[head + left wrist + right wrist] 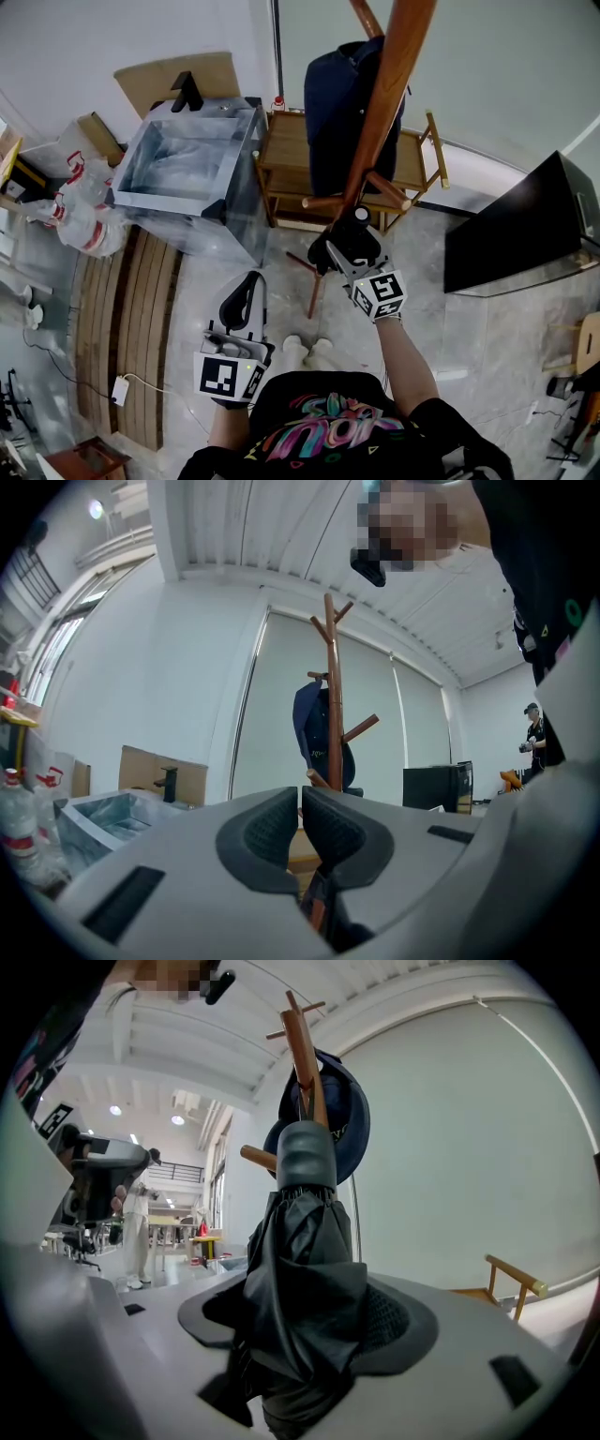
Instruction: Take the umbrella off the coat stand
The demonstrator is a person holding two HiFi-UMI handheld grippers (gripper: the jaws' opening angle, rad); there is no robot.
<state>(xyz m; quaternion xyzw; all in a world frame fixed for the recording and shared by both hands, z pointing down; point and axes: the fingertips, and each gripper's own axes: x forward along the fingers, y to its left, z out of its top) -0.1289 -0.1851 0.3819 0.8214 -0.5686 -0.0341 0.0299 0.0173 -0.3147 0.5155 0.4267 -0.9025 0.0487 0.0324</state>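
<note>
- Pale walls and a grey marbled floor (487, 328) surround the scene, viewed from above the person's shoulders.
- Umbrella (302, 1269): black and folded, it stands upright between the jaws of the right gripper (345, 246). Its grey cap is uppermost, just beneath a lower peg of the coat stand (389, 84). Whether it hangs from that peg cannot be told.
- Right jaws: spread wide and clamped on the bunched fabric, which fills the gap and lies against both pads.
- Coat stand: a brown wooden pole with a navy jacket (339, 112) hung on its far side.
- Left gripper (300, 829): held level, well apart from the stand, its jaws together with nothing between them.
- Behind the stand is a wooden chair (281, 169).
- Left of the chair is a plastic-wrapped grey basin (178, 164).
- A black cabinet (525, 225) sits toward the floor's right edge.
</note>
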